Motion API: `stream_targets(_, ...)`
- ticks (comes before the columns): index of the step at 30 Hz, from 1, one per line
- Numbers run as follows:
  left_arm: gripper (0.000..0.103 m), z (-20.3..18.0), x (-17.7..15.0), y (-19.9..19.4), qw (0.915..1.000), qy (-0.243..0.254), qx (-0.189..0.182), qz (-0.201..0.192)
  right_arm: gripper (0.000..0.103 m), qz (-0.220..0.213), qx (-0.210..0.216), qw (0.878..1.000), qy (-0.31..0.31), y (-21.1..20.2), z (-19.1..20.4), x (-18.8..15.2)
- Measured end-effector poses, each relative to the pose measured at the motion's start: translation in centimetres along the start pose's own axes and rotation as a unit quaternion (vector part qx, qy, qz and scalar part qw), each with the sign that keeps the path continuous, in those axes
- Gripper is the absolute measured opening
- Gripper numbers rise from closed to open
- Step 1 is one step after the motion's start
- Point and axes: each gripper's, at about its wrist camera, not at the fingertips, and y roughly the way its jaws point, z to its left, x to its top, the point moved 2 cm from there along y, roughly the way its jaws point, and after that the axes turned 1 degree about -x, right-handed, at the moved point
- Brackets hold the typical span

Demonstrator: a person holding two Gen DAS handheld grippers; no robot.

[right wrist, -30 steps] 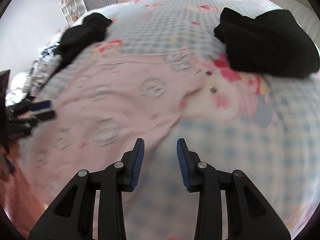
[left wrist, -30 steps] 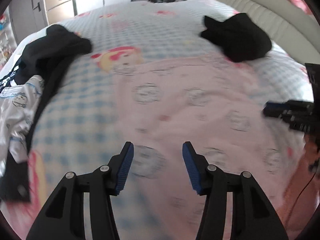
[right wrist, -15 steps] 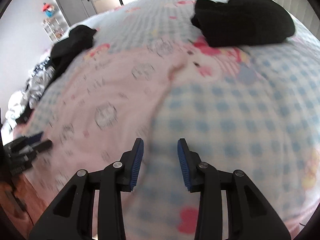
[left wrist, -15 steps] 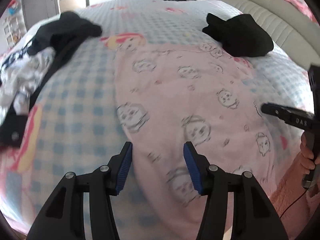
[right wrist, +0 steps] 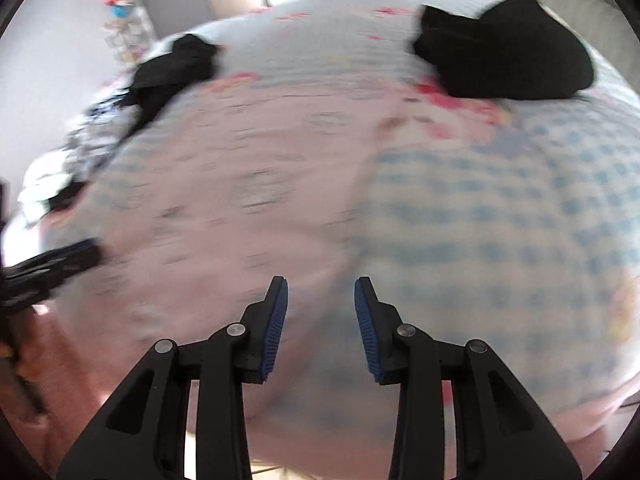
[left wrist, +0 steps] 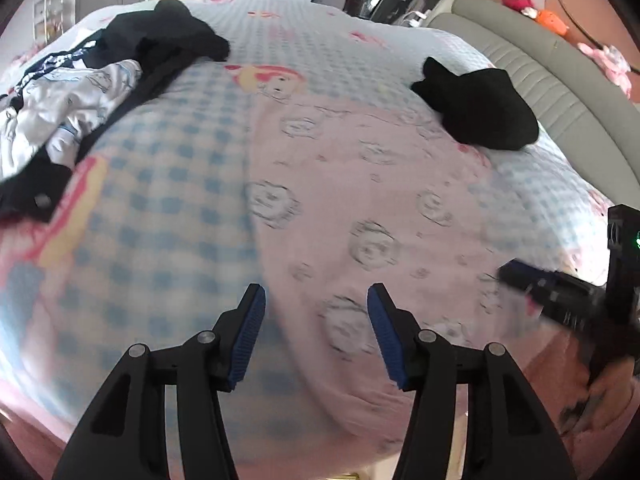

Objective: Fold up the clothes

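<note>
We are in a home bedroom: a bed [left wrist: 168, 168] under a blue-checked cartoon sheet, a padded headboard [left wrist: 552, 80] (plush toys beyond it), clothes heaped at its left edge.

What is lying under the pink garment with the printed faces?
The pink garment lies flat on the blue checked bedspread, which shows all around it. A cartoon print on the bedspread disappears beneath its far edge. Anything else underneath is covered.
</note>
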Motion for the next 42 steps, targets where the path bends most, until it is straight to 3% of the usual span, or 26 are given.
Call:
stream_targets(3,0.055,-1.4,-1.1,1.0,0.9991,0.031,0.019,0.021,0.036,0.024,-0.020,0.999,-0.035,0.9,2.7,-1.7)
stream_targets(6,0.056,-0.5,-1.9,1.1,0.9970,0.047,0.049,0.037,0.036,0.036,-0.055,0.997,-0.046,1.6,2.5,-3.1)
stream_targets(11,0.057,0.8,-2.1,-0.9,0.9968,0.034,0.068,0.023,0.036,0.031,-0.064,0.997,0.012,-0.7,-0.5,-4.0)
stream_targets(13,0.058,0.6,-2.5,-1.8,0.9984,0.014,0.055,0.004,0.036,0.018,-0.074,0.996,0.040,-1.8,-0.8,-4.6)
stream_targets(17,0.058,-0.5,-2.9,-2.0,0.9999,-0.003,0.008,-0.008,0.037,0.000,-0.033,0.998,0.053,-2.3,1.1,-4.6)
stream_targets(19,0.058,-1.3,-3.3,-1.1,0.9993,0.018,0.030,0.011,0.037,0.004,-0.015,0.999,0.039,-2.1,2.5,-4.8)
stream_targets(21,0.058,-1.8,-3.6,-0.1,0.9969,0.039,0.059,0.035,0.038,0.022,-0.032,0.999,0.016,-1.1,3.6,-5.2)
stream_targets(23,0.058,-1.7,-3.7,0.1,0.9959,0.040,0.064,0.050,0.038,0.034,-0.050,0.998,0.014,-0.3,3.8,-5.8)
stream_targets(29,0.059,0.4,-3.8,-1.2,0.9932,0.020,0.103,0.051,0.040,0.034,-0.052,0.997,0.049,-1.2,1.7,-6.1)
stream_targets(33,0.059,1.2,-4.1,-2.4,0.9970,-0.032,0.065,0.026,0.040,0.025,-0.027,0.997,0.065,-2.1,1.3,-5.8)
stream_targets(36,0.059,-0.3,-4.1,-2.3,0.9982,-0.017,0.054,0.017,0.042,0.005,-0.030,0.999,0.039,-2.4,2.6,-4.8)
stream_targets(41,0.059,-1.2,-3.4,-1.3,0.9961,0.004,0.080,0.036,0.042,0.020,-0.044,0.999,0.006,-0.7,4.2,-4.6)
stream_targets(42,0.059,-1.1,-3.3,-1.6,0.9973,-0.001,0.067,0.031,0.042,0.024,-0.049,0.999,0.004,-0.6,4.2,-5.0)
